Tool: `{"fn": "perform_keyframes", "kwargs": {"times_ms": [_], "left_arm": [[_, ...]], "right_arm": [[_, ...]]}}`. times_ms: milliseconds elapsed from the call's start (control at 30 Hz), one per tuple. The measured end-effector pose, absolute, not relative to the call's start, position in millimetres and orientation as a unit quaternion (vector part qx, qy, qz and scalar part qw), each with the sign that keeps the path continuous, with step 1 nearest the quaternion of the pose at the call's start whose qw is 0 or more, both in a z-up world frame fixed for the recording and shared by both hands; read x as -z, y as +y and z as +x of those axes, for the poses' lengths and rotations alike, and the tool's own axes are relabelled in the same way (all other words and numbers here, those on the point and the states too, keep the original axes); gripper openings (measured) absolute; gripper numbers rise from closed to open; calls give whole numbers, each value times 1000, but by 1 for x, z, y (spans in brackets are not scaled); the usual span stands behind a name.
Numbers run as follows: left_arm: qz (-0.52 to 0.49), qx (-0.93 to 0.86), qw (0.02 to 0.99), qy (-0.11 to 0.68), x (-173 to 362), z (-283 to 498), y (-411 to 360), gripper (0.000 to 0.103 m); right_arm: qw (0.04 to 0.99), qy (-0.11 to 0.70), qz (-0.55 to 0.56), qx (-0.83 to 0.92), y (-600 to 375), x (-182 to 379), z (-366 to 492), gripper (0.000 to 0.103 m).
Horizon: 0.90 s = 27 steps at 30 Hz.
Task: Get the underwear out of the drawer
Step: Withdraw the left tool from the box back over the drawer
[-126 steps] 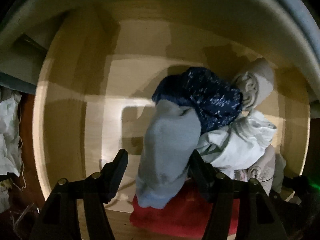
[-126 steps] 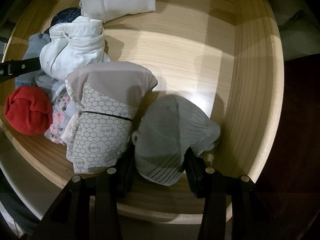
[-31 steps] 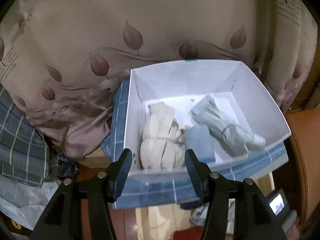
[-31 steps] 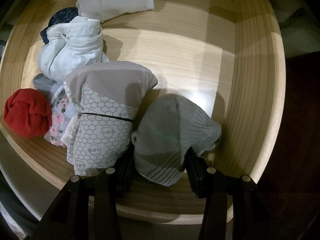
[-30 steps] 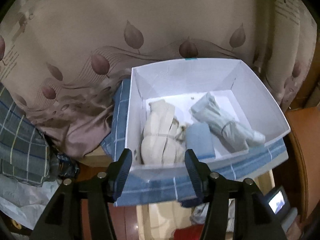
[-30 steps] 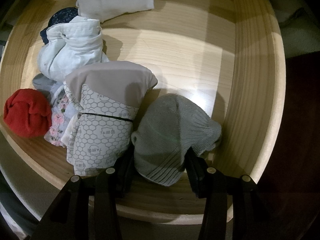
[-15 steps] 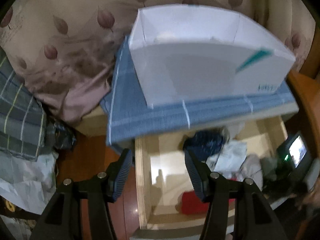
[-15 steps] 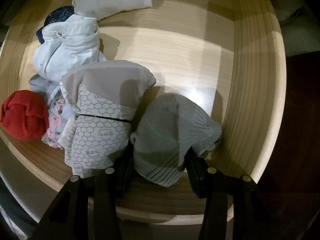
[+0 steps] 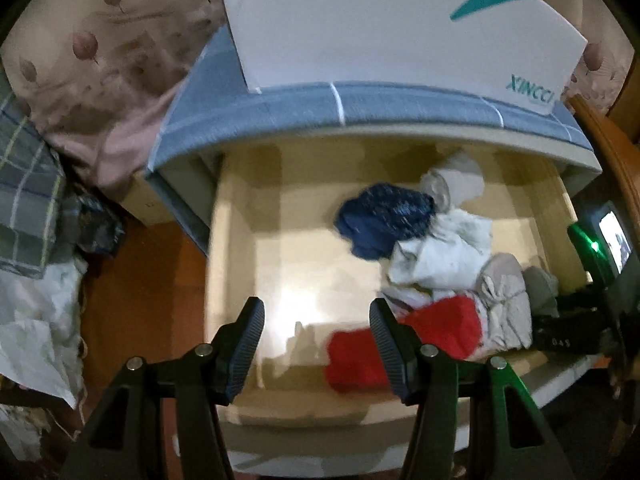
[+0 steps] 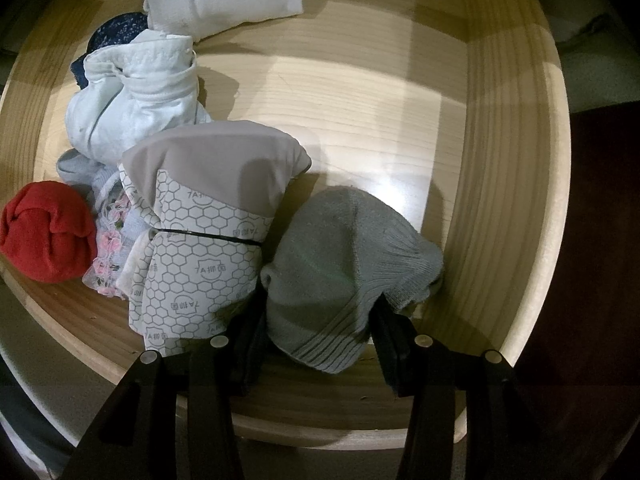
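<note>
The right gripper points down into a pale wooden drawer, its jaws pinched on a folded grey knitted piece by the right wall, likely ready to lift. Beside it lie a hexagon-printed beige bundle, a red roll and white pieces. The left gripper hangs empty and moderately open above the drawer's bare left side. A white cardboard box sits on a blue checked bed edge; the blurred view also seems to show leaf-patterned fabric.

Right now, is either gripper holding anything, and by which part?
The right gripper pinches the grey knit bundle by its lower, ribbed end in the drawer. The left gripper is open and empty.
</note>
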<state>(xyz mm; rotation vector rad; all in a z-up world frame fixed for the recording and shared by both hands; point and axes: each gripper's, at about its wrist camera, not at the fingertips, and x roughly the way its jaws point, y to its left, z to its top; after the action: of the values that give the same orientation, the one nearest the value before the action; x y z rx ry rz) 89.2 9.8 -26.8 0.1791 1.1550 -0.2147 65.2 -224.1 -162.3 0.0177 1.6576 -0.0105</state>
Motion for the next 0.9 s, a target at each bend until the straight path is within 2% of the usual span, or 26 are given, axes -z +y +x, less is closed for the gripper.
{"fn": "perform_keyframes", "kwargs": {"times_ms": [233,533,900], "left_arm": [[105,93,816,561,44,79,4,56],[101,81,842,524,35,75,7,56],[47,71,861,501,24,75,27,56]], "right_arm": [[685,729,6,8,-223,153,62,41],[720,694,11,11,-229,136,52,39],[764,645,0,22,-230,110,35,39]]}}
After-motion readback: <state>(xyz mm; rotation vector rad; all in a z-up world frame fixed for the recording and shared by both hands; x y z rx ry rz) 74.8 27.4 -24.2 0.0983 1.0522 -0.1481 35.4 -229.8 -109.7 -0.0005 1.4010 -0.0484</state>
